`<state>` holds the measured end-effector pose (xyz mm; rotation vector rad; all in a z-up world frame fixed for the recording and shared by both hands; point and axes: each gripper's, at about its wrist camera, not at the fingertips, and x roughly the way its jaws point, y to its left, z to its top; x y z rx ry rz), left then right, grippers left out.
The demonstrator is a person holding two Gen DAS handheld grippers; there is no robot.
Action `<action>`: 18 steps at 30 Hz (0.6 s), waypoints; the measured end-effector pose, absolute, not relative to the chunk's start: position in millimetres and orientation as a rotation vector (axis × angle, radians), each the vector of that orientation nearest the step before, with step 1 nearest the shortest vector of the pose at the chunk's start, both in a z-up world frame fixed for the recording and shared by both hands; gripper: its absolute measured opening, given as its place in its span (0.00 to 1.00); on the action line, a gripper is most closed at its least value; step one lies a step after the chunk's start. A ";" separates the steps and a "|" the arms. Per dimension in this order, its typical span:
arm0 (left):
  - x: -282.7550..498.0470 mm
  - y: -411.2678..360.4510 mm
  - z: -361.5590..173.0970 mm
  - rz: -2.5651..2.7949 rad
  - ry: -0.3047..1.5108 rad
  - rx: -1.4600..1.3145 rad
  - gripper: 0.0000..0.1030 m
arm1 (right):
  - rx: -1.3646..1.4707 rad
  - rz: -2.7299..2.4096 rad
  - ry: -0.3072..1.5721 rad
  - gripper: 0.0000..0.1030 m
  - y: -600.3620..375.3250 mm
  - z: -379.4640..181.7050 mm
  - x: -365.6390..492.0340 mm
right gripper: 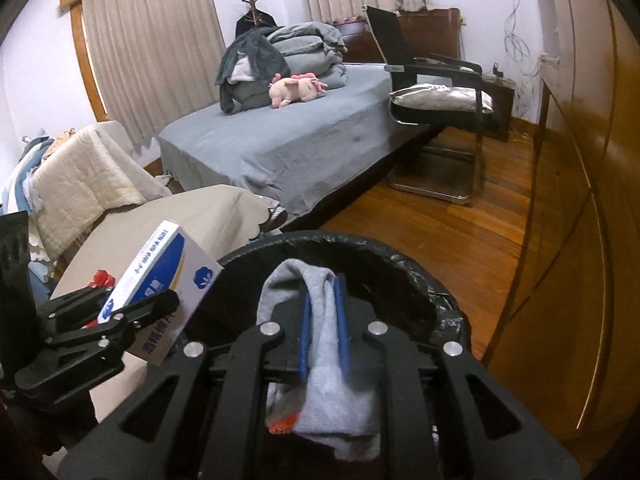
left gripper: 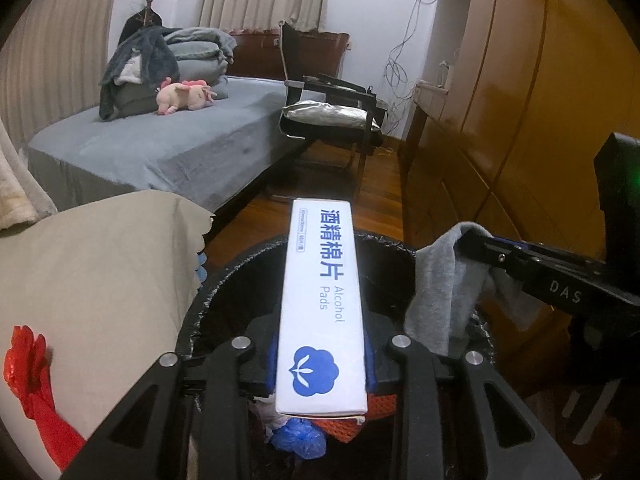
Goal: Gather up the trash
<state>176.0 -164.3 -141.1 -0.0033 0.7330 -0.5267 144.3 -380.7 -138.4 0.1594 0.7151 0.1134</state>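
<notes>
Bedroom, wood floor, wardrobe wall on the right. White alcohol pads box [left gripper: 322, 304] sits lengthwise between the left gripper [left gripper: 322, 360] fingers, over the open black-lined trash bin [left gripper: 236, 268]; blue pads flank the box, contact on its sides, so clamped on it as far as visible. Bin holds blue crumpled plastic [left gripper: 300, 438] and something orange under the box. Grey sock [right gripper: 324, 320] hangs between the right gripper [right gripper: 324, 320] blue pads, also over the bin mouth; jaws narrow, pads against the cloth, sock draped front and below with an orange toe. Right gripper seen from left view at the bin's right rim. Beige-covered surface [left gripper: 100, 280] left of bin with red ribbon [left gripper: 32, 380]. Behind: grey bed [right gripper: 300, 148], pink plush toy [right gripper: 298, 88], folded blankets [right gripper: 304, 48], black chair [right gripper: 436, 92] with silver cushion, curtains.
</notes>
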 end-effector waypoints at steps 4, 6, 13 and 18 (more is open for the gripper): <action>178.1 -160.6 -140.8 -0.533 0.740 -0.023 0.56 | 0.142 0.090 0.750 0.43 -381.7 -144.4 143.7; 176.9 -157.6 -140.2 -0.527 0.743 -0.022 0.57 | 0.144 0.075 0.741 0.60 -384.1 -144.7 139.8; 167.5 -124.5 -125.1 -0.457 0.696 -0.034 0.74 | 0.141 0.074 0.698 0.90 -376.4 -133.8 130.0; 161.3 -91.5 -109.9 -0.402 0.661 -0.046 0.83 | 0.160 0.125 0.676 0.90 -357.6 -121.8 128.6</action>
